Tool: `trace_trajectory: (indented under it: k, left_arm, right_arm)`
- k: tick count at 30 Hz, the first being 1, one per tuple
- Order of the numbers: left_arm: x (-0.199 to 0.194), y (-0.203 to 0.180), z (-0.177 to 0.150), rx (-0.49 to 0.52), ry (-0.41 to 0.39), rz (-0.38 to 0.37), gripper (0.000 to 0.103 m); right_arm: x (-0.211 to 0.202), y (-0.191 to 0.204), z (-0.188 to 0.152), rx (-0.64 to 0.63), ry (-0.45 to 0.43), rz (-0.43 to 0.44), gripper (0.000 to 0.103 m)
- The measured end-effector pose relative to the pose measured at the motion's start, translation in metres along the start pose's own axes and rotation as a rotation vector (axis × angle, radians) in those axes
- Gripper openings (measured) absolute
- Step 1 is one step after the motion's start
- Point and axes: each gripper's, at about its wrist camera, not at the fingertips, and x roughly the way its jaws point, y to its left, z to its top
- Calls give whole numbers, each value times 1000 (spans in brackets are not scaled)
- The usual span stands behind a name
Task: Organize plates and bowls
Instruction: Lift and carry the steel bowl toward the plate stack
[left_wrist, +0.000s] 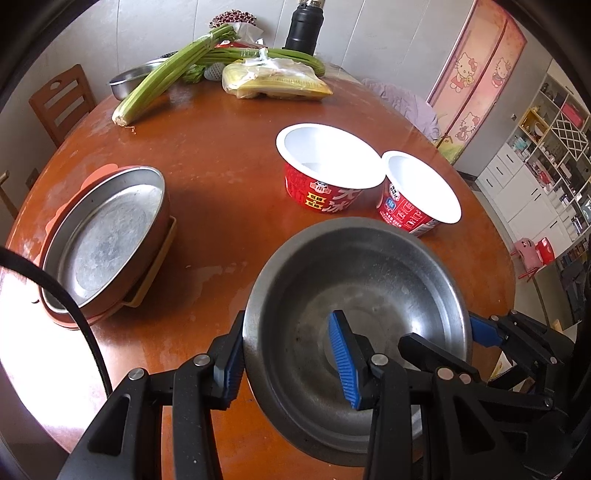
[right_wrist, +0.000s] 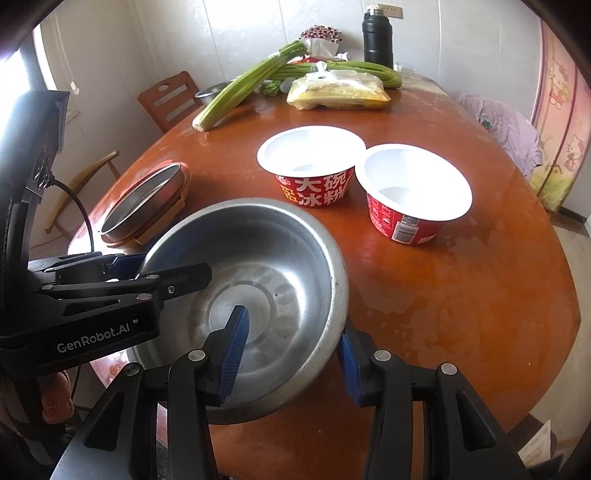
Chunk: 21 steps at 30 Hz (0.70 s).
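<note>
Tilting slightly, mouth up, the round steel bowl (left_wrist: 354, 295) has opposite rim edges clamped by the left gripper (left_wrist: 291, 354) and right gripper (right_wrist: 291, 354); "GenRobot.AI" marks the left.

**Steel bowl up front, paper bowls and plate stack behind**

A dull, scuffed steel bowl (left_wrist: 354, 291) sits nearest, mouth up and empty, with a flat round base and a rolled rim, tilted a little. Beyond it, to the right, two red paper bowls with white insides stand upright and empty, rims almost touching: the left paper bowl (left_wrist: 325, 166) is larger in view, the right paper bowl (left_wrist: 417, 192) leans slightly. Off to the left lies a shallow steel plate (left_wrist: 107, 236), tilted, stacked on an orange plate (left_wrist: 66, 321) and a yellow one
</note>
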Motion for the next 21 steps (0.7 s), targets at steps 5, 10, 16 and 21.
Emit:
trace_trajectory:
  k: [5,10,16,21]
  left_arm:
    - [7,1,-1,4,12,-4,42]
    - [13,0,-2,8,25,1,42]
    - [15,0,-1,20,30,10,42]
    - [14,-1,-2,27,33,13,43]
  right_arm:
    - [5,-1,0,0,8,-12,49]
    - [10,-3,0,0,22,-22,49]
    - [14,-3,-1,0,35,-22,49]
    - [16,-3,-2,-3,41,-21,49]
